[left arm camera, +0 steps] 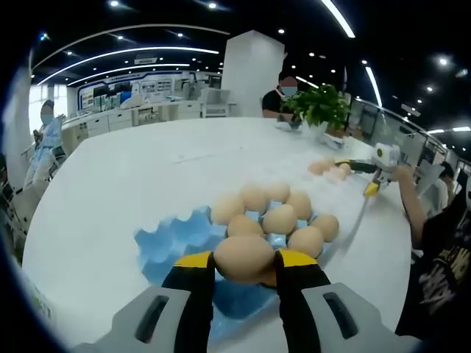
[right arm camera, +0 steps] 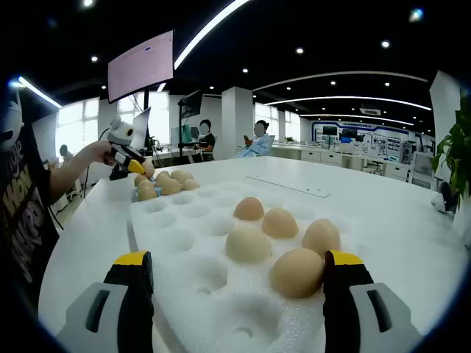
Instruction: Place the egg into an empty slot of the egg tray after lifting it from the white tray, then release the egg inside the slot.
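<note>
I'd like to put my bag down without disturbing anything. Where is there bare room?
The white table is bare on the far side of the blue egg tray, towards the plant. The white tray has empty hollows beside its eggs. It is crowded where the left gripper holds an egg.

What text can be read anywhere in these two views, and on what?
Nothing can be read for certain.
Hanging screen: lines of text, too small to read.
Person's black shirt: large pale lettering, cut off by the view's edge and distorted, not readable.
Signs on the far blue wall: blurred, unreadable.
Blue egg tray and white tray: no visible print or label.
</note>
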### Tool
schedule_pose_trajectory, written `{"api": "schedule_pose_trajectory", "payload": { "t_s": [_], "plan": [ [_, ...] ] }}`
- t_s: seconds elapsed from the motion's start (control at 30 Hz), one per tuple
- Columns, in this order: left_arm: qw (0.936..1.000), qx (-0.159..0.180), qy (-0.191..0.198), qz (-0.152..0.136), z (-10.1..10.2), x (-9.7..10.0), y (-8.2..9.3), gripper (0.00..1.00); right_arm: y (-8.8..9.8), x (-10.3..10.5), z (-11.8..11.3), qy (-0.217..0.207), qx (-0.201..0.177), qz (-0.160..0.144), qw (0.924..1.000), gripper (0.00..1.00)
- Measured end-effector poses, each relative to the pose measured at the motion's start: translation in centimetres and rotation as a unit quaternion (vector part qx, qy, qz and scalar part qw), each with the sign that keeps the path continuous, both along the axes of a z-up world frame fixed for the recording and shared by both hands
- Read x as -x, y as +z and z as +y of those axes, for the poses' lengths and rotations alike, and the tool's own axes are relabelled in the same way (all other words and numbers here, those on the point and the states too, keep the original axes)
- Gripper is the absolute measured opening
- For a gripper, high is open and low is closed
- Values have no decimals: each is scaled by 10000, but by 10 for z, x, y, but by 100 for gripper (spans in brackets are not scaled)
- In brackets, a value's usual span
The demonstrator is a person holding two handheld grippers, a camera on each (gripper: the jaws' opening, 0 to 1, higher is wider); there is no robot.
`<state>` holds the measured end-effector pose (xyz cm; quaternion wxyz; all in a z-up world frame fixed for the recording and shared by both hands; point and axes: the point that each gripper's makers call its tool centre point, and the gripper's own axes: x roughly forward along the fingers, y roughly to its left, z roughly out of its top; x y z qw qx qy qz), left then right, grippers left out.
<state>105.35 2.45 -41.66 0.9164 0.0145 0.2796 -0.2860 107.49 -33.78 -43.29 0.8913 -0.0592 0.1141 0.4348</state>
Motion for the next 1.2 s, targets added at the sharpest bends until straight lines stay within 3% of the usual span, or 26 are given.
{"api": "schedule_pose_trajectory", "payload": {
  "t_s": [0.1,0.3,0.33,0.37,0.63,0.73,1.07,1.2],
  "plan": [
    [9999,-91,1,68,6,4,-3,33,0,0,0,-2,-1,0,10000,100],
    [9951,-938,-267,185,17,13,-19,33,0,1,1,-1,-9,-6,10000,100],
    [9940,-1023,-379,-92,15,5,-14,33,0,1,1,-2,-10,-7,10000,100],
    [9943,-1006,-338,37,15,6,-16,33,0,1,1,-2,-11,-7,10000,100],
    [9890,-1378,-538,27,13,6,-17,33,0,2,2,-5,-16,-10,10000,100],
    [9842,-1647,-649,46,12,7,-17,33,1,2,3,-5,-15,-11,10000,100],
    [9843,-1645,-619,126,11,8,-16,33,1,3,5,-10,-18,-14,10000,100],
    [9808,-1832,-673,28,9,8,-15,33,2,4,6,-10,-23,-17,10000,100]
  ]
}}
